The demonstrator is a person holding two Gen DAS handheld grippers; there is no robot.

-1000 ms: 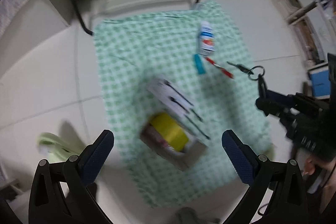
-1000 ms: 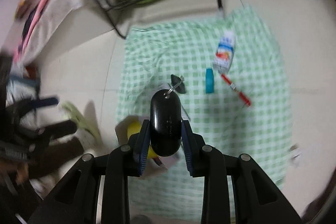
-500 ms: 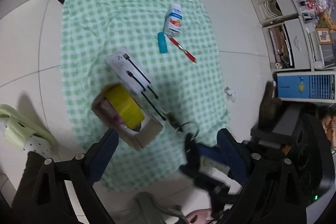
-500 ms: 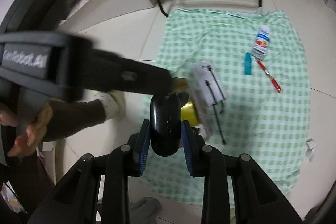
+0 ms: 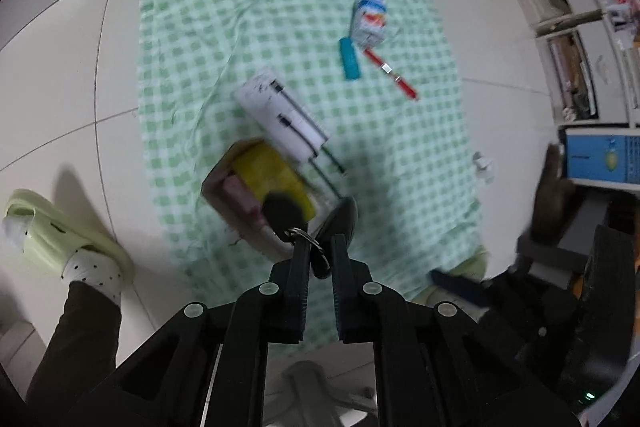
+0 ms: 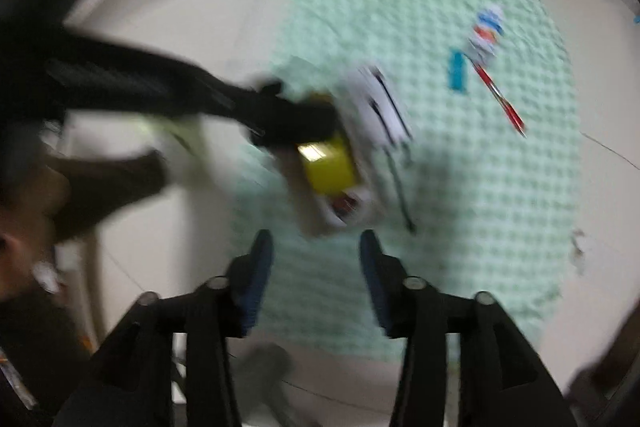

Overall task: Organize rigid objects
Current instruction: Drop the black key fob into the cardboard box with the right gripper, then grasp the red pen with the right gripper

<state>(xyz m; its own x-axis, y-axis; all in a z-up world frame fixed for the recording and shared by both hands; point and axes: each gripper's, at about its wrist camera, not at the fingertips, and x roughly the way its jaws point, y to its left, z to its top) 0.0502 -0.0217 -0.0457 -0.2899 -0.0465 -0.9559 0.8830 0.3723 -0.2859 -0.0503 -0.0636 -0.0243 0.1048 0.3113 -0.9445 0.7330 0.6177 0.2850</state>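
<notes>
The left claw (image 5: 320, 259) has just snapped closed, and its two fingers pinch the metal key ring (image 5: 316, 253) of a black key fob (image 5: 282, 213). The fob hangs right over the open cardboard box (image 5: 256, 195), which sits on the green checked cloth (image 5: 280, 27) on the floor. Inside the box lie a yellow block (image 5: 272, 175) and something pink (image 5: 240, 195).

Just past the box, a white card with black pens (image 5: 280, 115) lies on the cloth. Farther from the box, near the far corner of the cloth, lie a small white bottle (image 5: 370, 15), a teal stick (image 5: 349, 59) and a red pen (image 5: 390, 73), all close together.

The right claw (image 6: 316, 267) has just been opening. Its jaws stand partly apart with nothing between them, and it hangs over the cloth on the near side of the box (image 6: 320, 203). This view is blurry.

A foot in a pale green sandal (image 5: 56, 235) stands on the floor, beside the cloth and left of the box.
</notes>
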